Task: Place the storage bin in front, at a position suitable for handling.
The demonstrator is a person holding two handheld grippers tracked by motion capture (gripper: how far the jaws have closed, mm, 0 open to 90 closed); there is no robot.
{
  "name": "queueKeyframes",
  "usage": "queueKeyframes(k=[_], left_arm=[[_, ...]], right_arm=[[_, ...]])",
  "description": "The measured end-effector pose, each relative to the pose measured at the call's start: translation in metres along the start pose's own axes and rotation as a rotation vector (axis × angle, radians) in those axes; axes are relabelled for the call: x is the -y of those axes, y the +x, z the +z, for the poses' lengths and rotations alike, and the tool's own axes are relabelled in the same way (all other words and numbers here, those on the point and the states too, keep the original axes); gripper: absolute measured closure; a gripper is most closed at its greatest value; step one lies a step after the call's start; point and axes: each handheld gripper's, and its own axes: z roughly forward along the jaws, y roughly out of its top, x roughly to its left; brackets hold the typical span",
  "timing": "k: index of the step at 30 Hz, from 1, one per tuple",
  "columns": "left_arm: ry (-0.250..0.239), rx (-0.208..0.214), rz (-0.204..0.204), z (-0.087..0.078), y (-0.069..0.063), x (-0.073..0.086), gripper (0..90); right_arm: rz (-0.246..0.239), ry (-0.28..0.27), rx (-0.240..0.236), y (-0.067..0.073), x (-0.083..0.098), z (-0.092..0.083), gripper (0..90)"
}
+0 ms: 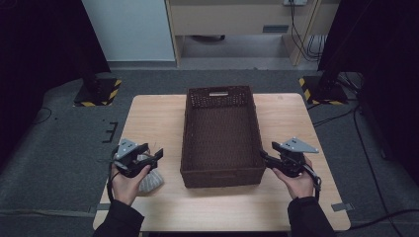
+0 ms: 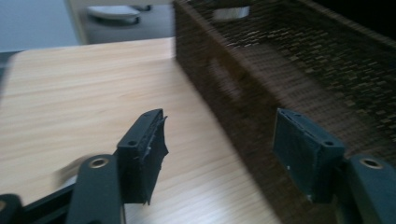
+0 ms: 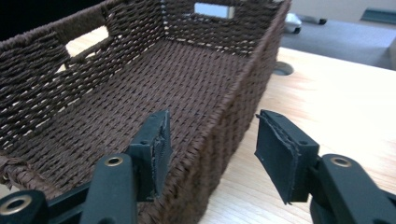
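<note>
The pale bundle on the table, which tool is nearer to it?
Left. The left tool hangs right above the pale bundle; the right tool is across the basket.

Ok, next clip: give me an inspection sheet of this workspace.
Surface: light wooden table, bare around the basket.
Job's things: brown woven basket, empty, at mid-table.
Clutter: pale crumpled thing beside the left hand; too unclear to name.
Grippers: left gripper open, beside the basket's outer wall; right gripper open, jaws astride the basket's side wall, not pressing.
Cables: one trails from each gripper; more on the floor.
Surroundings: grey floor, striped stand bases, wooden cabinet.
</note>
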Motion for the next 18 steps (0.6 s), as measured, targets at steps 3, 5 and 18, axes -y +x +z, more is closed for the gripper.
queueKeyframes(k=[3,5,18], left_arm=[[0.001,0.023,0.015,0.009,-0.010,-0.003,36.5],[-0.002,0.045,0.024,0.018,-0.019,-0.005,39.1],[0.099,0.097,0.085,0.055,-0.036,0.002,52.4]], right_arm=[[-0.006,0.013,0.003,0.001,0.001,0.005,47.1],[-0.010,0.030,0.004,0.002,0.002,0.010,49.0],[-0.033,0.123,-0.015,0.008,0.006,0.030,62.2]])
